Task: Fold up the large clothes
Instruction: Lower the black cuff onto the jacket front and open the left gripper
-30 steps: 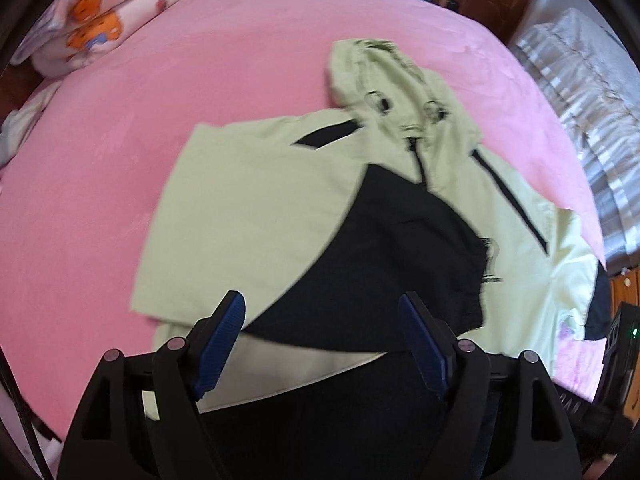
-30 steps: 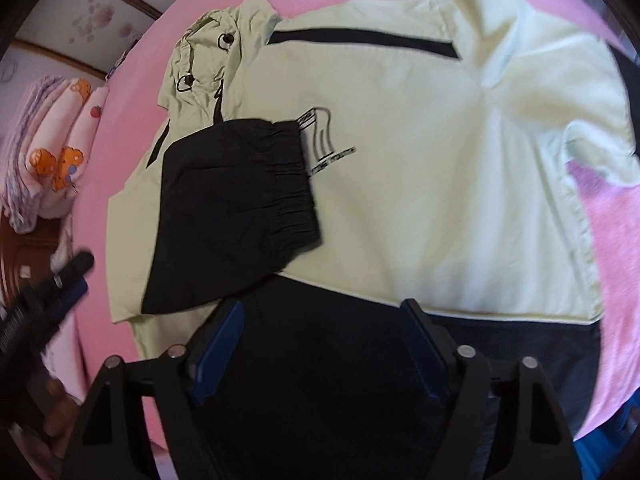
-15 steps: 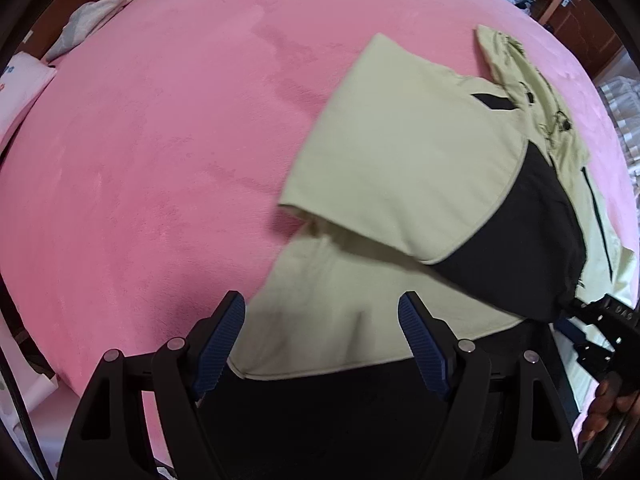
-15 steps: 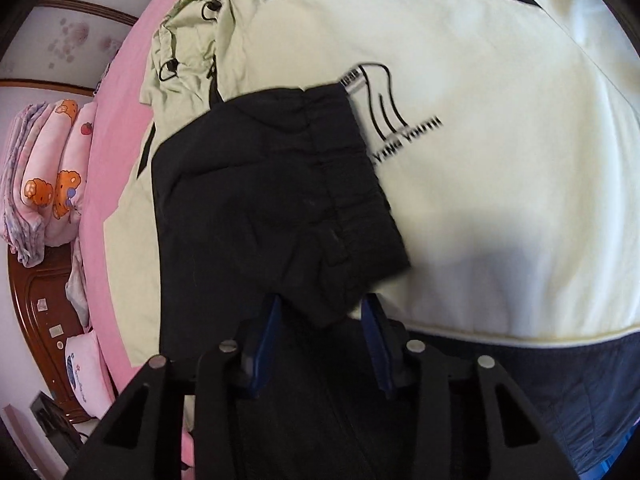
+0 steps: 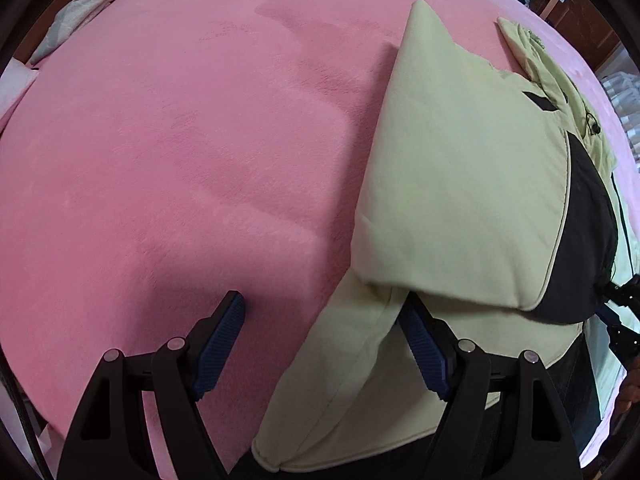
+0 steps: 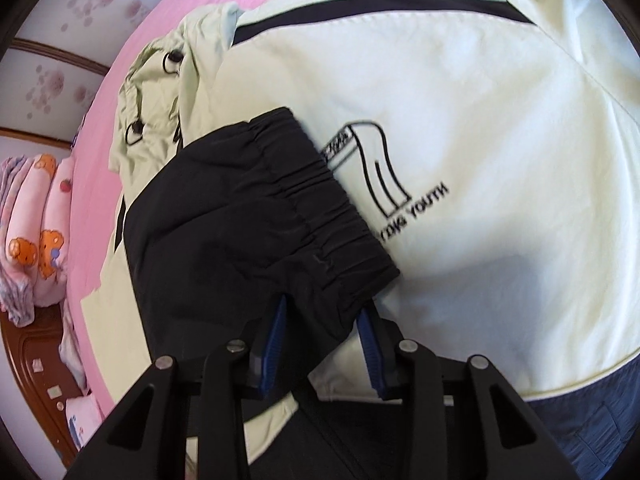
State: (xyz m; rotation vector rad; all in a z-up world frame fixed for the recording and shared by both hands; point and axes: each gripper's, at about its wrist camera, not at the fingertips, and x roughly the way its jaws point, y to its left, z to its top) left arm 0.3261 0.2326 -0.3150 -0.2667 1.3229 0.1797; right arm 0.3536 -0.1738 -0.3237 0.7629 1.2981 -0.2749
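Observation:
A pale green and black hooded jacket (image 5: 460, 184) lies spread on the pink bedspread (image 5: 180, 140), with one sleeve folded across its chest. My left gripper (image 5: 322, 300) hangs open at the jacket's lower left edge; one finger is over the bedspread, the other beside the sleeve fold. Nothing is between its pads. In the right wrist view the jacket (image 6: 500, 120) shows a printed logo and its hood (image 6: 160, 92). My right gripper (image 6: 324, 320) is closing, and the sleeve's black elastic cuff (image 6: 320, 220) fills the gap between its blue pads. That gripper (image 5: 624, 312) also shows in the left view.
Folded pink quilts (image 6: 36, 220) are stacked by a wooden headboard (image 6: 32, 360) at the bed's far left. A white cloth (image 5: 76, 20) lies at the bed's top edge. Wooden furniture (image 5: 580, 12) stands beyond the bed. A hand (image 5: 632, 392) shows at the right rim.
My left gripper swung left and down to the jacket's lower left edge, still open. My right gripper dropped onto the black cuff and narrowed from wide open to closing on it.

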